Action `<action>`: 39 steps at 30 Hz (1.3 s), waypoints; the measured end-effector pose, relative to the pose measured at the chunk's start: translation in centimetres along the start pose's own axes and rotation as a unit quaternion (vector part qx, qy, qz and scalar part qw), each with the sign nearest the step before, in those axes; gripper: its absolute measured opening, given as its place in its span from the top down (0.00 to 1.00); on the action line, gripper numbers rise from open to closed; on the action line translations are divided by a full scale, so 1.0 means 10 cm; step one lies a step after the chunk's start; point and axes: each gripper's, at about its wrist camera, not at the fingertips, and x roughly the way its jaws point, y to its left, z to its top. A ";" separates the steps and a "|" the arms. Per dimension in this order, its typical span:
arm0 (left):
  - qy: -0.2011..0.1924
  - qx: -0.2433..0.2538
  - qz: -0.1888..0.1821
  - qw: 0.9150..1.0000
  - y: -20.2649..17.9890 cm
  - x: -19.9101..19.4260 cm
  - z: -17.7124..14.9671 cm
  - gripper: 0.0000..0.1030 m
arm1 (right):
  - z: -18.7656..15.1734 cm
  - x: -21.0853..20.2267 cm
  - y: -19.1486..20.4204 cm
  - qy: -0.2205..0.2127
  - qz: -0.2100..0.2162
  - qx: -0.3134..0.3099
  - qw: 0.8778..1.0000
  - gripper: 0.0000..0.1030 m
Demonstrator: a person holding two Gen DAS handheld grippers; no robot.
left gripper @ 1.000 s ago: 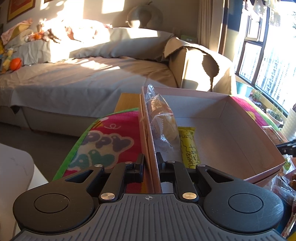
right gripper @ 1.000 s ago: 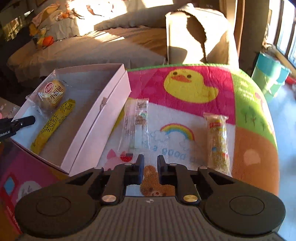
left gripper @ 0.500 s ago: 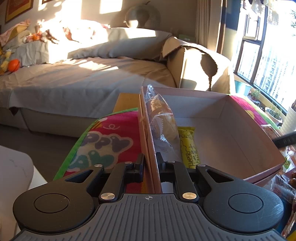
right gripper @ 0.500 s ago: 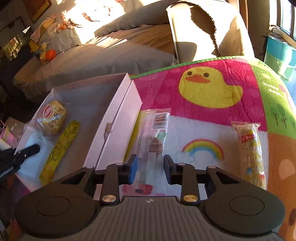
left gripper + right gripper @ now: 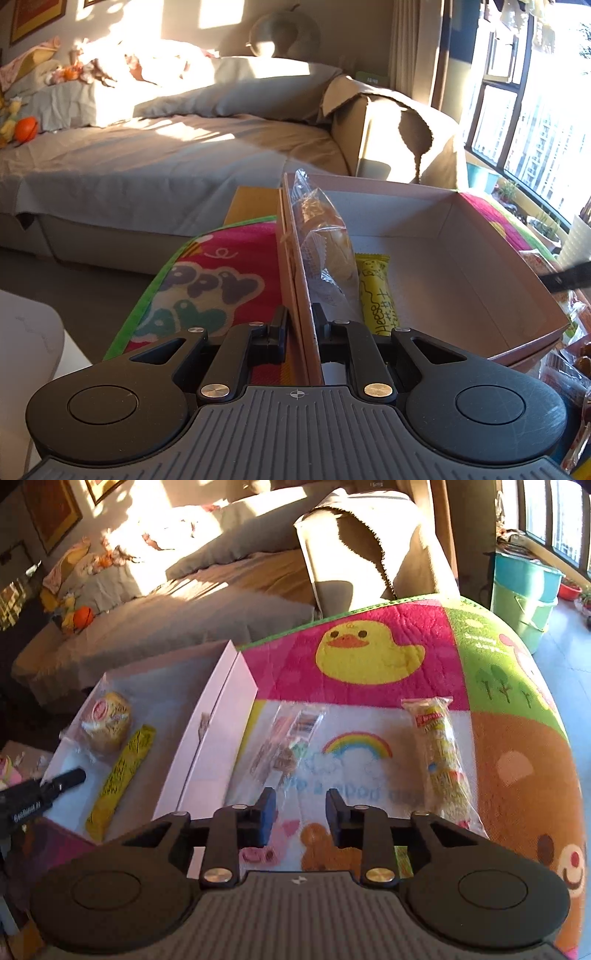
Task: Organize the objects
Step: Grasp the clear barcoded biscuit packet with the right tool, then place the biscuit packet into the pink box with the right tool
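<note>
A pink open box (image 5: pixel 207 738) sits on the colourful mat (image 5: pixel 369 627). It holds a wrapped cake (image 5: pixel 107 720) and a yellow cheese bar (image 5: pixel 122 775). My left gripper (image 5: pixel 299 321) is shut on the box's near wall (image 5: pixel 306 332); the cake (image 5: pixel 325 236) and the bar (image 5: pixel 376 295) show just past it. My right gripper (image 5: pixel 299 805) is open above the near end of a clear snack packet (image 5: pixel 284 746) beside the box. A long wrapped snack (image 5: pixel 443 760) lies to the right. The left gripper's finger (image 5: pixel 62 781) shows at the box's left end.
A sofa with grey covers and pillows (image 5: pixel 147 147) stands behind the mat. A cardboard-coloured armrest (image 5: pixel 369 554) is at the back. A teal and green bin (image 5: pixel 524 590) stands at the right by the window. More snack packets (image 5: pixel 569 354) lie right of the box.
My right gripper has opened and moved forward over the clear snack packet. My left gripper has stayed clamped on the box wall.
</note>
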 end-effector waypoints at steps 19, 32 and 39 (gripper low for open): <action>0.001 0.004 -0.001 1.000 0.00 0.00 0.00 0.85 | -0.23 0.01 0.07 0.038 -0.048 -0.100 0.993 0.51; 0.001 0.008 0.002 1.000 -0.03 0.01 0.01 0.86 | -0.41 -0.50 0.54 0.002 -0.100 -0.164 0.981 0.68; -0.002 0.001 0.000 1.000 -0.02 0.02 0.00 0.86 | -0.69 -1.40 0.78 -0.034 -0.067 -0.157 0.985 0.68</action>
